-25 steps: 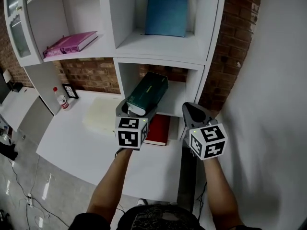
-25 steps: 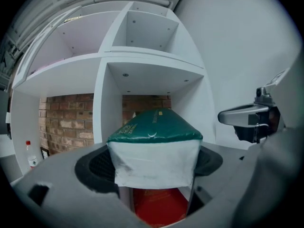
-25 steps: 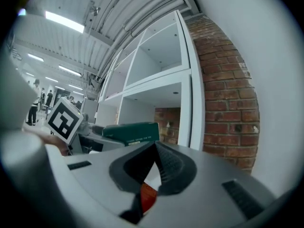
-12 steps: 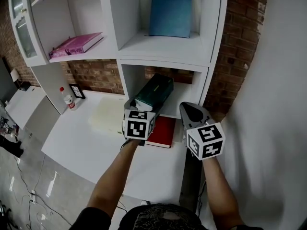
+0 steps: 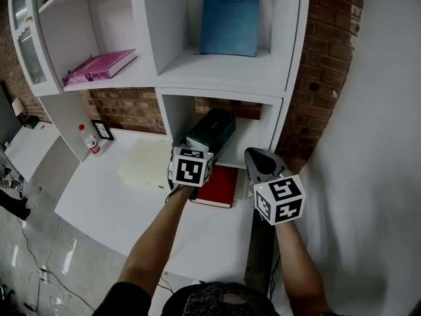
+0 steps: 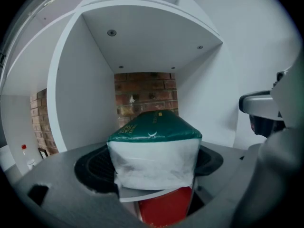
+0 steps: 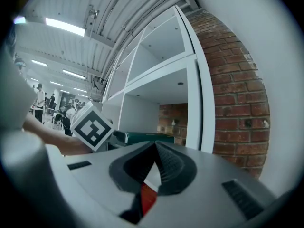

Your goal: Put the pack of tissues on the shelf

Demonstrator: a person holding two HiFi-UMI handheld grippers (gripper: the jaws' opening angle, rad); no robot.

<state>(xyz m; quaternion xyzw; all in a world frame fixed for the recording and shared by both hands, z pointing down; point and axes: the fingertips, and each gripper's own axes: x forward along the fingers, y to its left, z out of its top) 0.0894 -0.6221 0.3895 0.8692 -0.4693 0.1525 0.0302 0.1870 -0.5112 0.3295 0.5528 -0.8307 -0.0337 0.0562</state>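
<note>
The pack of tissues (image 5: 212, 130), dark green with a white end, is held by my left gripper (image 5: 192, 155), which is shut on it. The pack points into the lower compartment of the white shelf (image 5: 223, 79), above a red book (image 5: 216, 184). In the left gripper view the pack (image 6: 154, 146) fills the space between the jaws, with the compartment's brick back wall (image 6: 145, 91) behind it. My right gripper (image 5: 255, 157) hovers just right of the pack, shut on nothing. Its own view shows the right gripper (image 7: 153, 148) with jaws together and the pack (image 7: 142, 137) at the left.
A blue book (image 5: 229, 20) stands in the upper compartment. A pink book (image 5: 99, 66) lies on the left shelf. A bottle (image 5: 87, 138) and a small frame (image 5: 103, 129) stand on the white table (image 5: 99, 203). A brick pillar (image 5: 316, 78) rises at the right.
My left gripper has carried the pack forward and a little deeper towards the lower compartment. The right gripper has stayed beside it, shut.
</note>
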